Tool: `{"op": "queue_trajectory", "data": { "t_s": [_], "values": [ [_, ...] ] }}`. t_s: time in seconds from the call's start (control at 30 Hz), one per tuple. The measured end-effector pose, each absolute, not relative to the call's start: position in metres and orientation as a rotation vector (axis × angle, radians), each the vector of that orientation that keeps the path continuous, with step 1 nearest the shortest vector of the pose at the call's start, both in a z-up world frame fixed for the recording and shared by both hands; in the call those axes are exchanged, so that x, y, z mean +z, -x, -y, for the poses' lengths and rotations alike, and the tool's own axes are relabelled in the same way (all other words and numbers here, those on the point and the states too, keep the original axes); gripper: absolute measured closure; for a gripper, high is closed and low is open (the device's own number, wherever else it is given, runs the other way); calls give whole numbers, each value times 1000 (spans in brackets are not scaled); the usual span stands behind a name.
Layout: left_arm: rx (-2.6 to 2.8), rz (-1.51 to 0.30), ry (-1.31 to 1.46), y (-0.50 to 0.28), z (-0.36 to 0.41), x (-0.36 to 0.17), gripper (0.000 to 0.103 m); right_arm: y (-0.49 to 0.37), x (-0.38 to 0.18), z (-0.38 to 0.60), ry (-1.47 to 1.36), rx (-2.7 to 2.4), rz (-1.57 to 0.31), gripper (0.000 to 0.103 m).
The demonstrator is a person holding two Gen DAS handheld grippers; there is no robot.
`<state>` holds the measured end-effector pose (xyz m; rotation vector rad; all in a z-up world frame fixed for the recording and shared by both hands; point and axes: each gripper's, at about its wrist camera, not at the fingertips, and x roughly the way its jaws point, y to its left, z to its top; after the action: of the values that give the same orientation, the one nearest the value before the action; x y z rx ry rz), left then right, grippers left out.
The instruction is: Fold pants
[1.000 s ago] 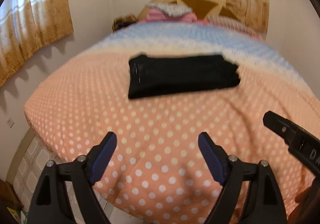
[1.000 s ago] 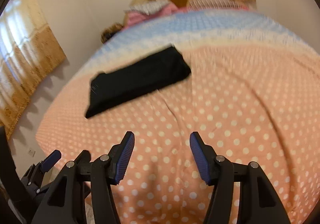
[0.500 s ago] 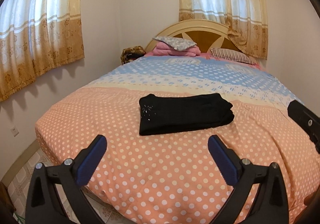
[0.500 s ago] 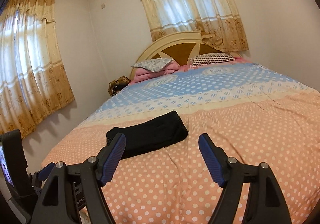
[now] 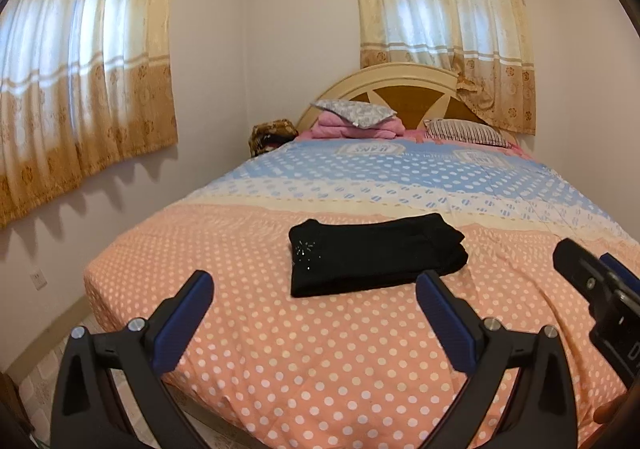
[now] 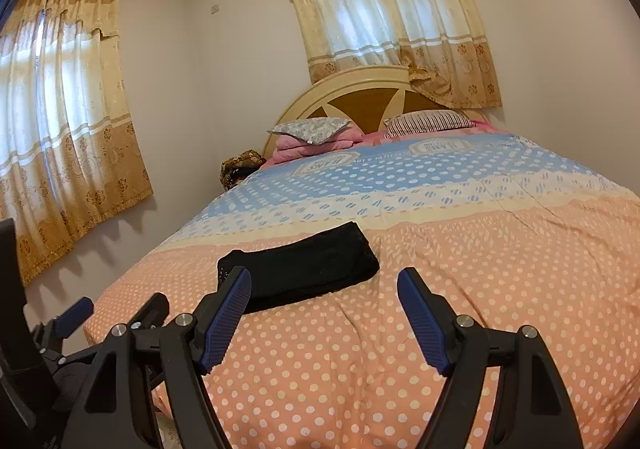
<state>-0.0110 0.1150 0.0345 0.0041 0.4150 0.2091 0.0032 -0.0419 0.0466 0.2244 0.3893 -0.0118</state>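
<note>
The black pants [image 5: 374,255] lay folded into a flat oblong bundle on the polka-dot bedspread [image 5: 320,361], ahead of both grippers and touched by neither. From the left gripper [image 5: 314,313] the bundle sat just beyond the fingertips and slightly to the right of the midline, its long axis running crosswise to the line the fingers pointed along; the end with small sparkling studs lay toward the left, and the layered, stacked end pointed right. From the right gripper [image 6: 324,307] the same bundle lay ahead and to the left, its long axis slanting from near-left to far-right, with the studded end partly hidden behind the left finger.

Both grippers were released. The left one's jaws stood spread wide over bare bedspread, having just been opening, with nothing between them. The right one's jaws had likewise just been opening and stood apart, gripping nothing. Far beyond the pants, pillows [image 5: 460,129] rested against the headboard [image 5: 400,89].
</note>
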Motion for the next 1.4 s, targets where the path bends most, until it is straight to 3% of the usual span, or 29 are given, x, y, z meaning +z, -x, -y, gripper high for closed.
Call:
{"op": "queue_trajectory", "data": {
  "t_s": [1.4],
  "values": [
    [209,-428,-17,11,-113,31,0,1,41,40,-261,-41,-402,26]
  ]
}}
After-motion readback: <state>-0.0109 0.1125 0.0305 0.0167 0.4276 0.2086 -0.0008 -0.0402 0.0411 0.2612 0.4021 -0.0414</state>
